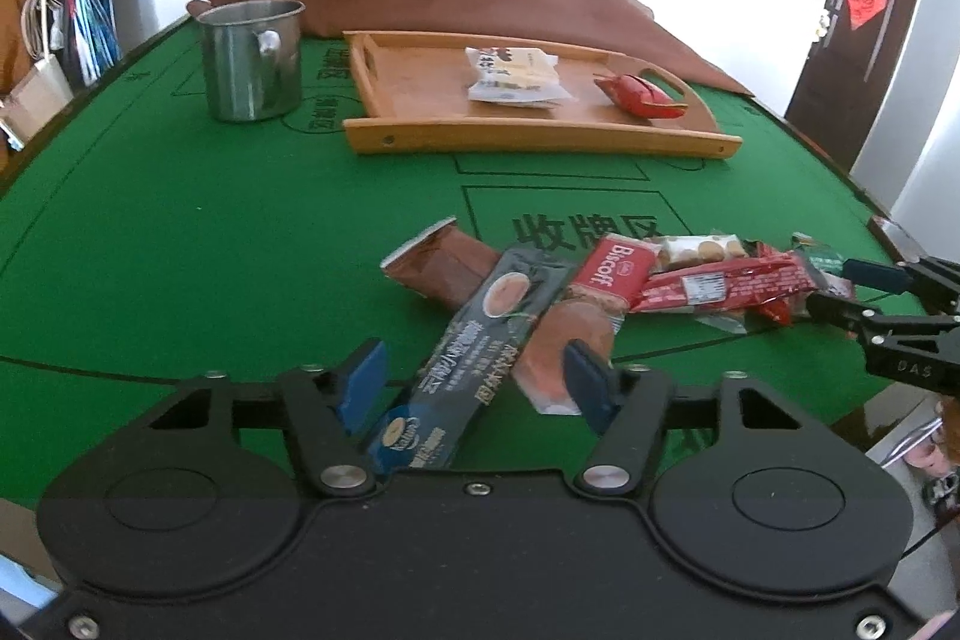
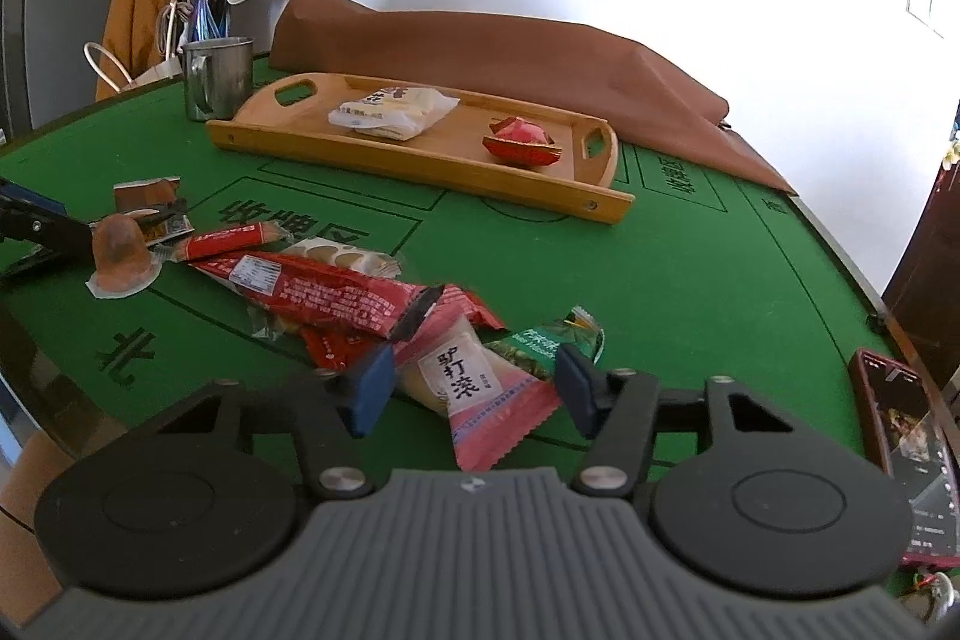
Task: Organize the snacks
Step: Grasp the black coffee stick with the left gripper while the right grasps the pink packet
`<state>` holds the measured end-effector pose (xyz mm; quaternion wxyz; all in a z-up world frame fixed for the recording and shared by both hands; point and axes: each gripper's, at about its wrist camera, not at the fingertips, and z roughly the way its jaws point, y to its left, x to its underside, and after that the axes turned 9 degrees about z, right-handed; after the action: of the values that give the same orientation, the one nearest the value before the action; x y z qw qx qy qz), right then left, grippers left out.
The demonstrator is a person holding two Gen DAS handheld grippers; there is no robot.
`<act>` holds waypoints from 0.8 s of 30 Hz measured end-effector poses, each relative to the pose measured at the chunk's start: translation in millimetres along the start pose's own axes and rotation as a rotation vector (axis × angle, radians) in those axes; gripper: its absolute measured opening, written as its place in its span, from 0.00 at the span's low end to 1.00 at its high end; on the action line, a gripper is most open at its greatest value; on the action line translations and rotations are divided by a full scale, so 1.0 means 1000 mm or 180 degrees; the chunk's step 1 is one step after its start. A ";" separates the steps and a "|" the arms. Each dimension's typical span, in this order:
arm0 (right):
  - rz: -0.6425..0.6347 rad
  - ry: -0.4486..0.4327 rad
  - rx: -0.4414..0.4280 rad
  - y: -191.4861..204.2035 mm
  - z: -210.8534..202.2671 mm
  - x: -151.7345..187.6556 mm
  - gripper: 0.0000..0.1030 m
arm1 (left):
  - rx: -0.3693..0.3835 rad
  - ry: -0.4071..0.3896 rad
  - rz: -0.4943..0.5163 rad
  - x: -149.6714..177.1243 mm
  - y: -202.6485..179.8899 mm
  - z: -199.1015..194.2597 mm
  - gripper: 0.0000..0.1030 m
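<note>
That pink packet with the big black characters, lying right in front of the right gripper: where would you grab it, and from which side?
Probably across its near, flat crimped end. The pink packet lies flat on the green table, that end pointing toward the open right gripper, whose fingers already sit either side of it. Come in low from the near side; its far end is tucked under the red wrapper.

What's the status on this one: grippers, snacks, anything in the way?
Left gripper open over dark packet. Right gripper open around pink packet. Two snacks on tray, rest piled on table. Nothing blocking.
</note>
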<state>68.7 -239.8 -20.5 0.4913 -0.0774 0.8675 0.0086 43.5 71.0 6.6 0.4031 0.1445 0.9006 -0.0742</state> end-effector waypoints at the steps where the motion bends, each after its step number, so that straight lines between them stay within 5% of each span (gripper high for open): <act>1: 0.0020 0.0008 0.0003 -0.001 -0.001 -0.001 0.55 | -0.0016 -0.0005 0.0014 0.000 0.000 -0.002 0.49; 13: -0.0019 0.0114 0.0012 -0.004 -0.004 -0.001 0.49 | -0.0086 0.0123 0.0039 0.002 0.001 0.016 0.48; 19: 0.0305 0.0362 -0.0279 -0.017 -0.006 -0.003 0.49 | -0.0156 0.0126 0.0009 -0.002 0.000 0.021 0.48; 24: 0.0177 0.0312 -0.0177 -0.010 -0.001 0.000 0.48 | -0.0149 0.0105 -0.0001 -0.004 0.001 0.024 0.47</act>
<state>69.4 -249.9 -19.2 0.4455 -0.0673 0.8917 0.0425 63.2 65.5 -6.5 0.3914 0.1361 0.9087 -0.0508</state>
